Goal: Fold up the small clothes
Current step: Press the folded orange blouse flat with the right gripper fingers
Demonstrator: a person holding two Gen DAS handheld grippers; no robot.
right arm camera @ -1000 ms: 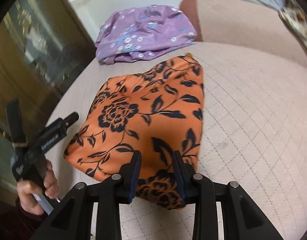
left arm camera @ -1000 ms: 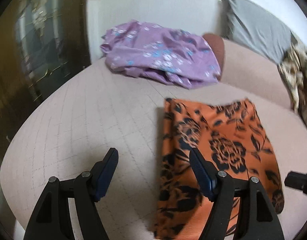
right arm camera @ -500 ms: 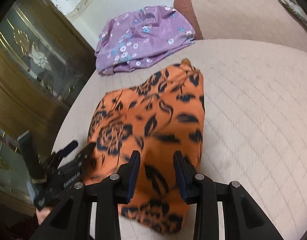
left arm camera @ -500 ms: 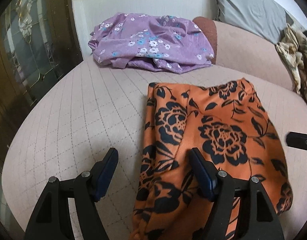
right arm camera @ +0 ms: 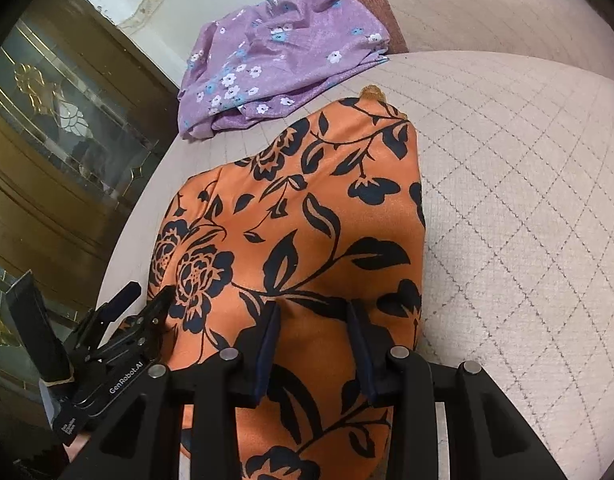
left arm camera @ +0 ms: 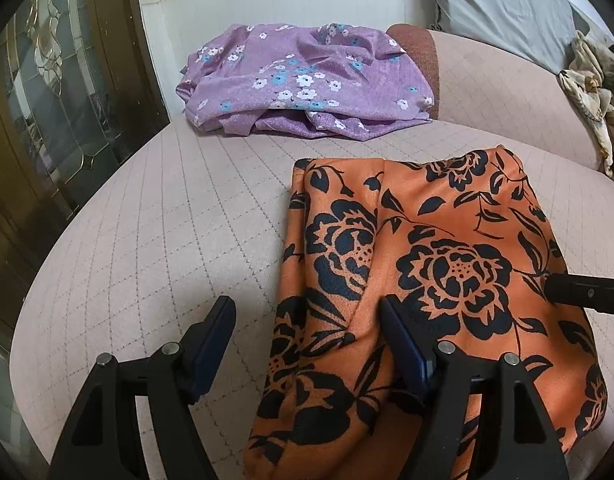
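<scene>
The orange fabric garment with black flower print [left arm camera: 435, 280] lies folded on the pale quilted sofa seat [left arm camera: 167, 220], in front of a crumpled purple floral cloth [left arm camera: 303, 84]. The left gripper [left arm camera: 307, 340] has its fingers wide apart over the garment's left edge. The right gripper [right arm camera: 315, 344] has its fingers slightly apart above the garment's near end, clamping nothing.

The cloth [left arm camera: 439, 280] under my black left hand-held gripper [left arm camera: 307, 344] is orange with black flowers; the garment [left arm camera: 303, 84] beyond is purple with white and blue blossoms, on a beige quilted cushion [left arm camera: 167, 220].
</scene>
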